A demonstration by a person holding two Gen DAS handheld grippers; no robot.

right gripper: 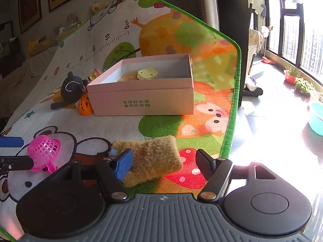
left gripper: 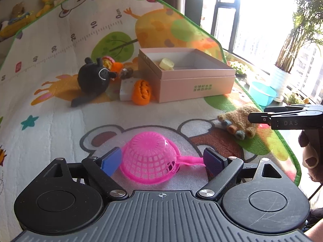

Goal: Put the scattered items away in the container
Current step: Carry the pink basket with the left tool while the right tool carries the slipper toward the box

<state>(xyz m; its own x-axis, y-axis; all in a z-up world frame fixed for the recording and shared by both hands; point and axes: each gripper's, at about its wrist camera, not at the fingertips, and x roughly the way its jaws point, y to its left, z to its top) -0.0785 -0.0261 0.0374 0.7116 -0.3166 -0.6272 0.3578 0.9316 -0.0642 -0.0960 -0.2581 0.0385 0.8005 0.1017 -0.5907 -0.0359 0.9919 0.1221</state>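
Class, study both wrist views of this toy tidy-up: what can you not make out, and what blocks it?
- Small toys behind the black plush: left view, too small and overlapped.
- Floor of the pink box: both views, near wall hides it.
- Tan item under the yellow toy: mostly hidden.

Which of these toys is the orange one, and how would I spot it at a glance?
Start at the pink cardboard box in the middle of the play mat. At the box's left front corner, the orange pumpkin toy sits next to the black plush toy. It is the only bright orange item there, with a carved jack-o'-lantern grin.
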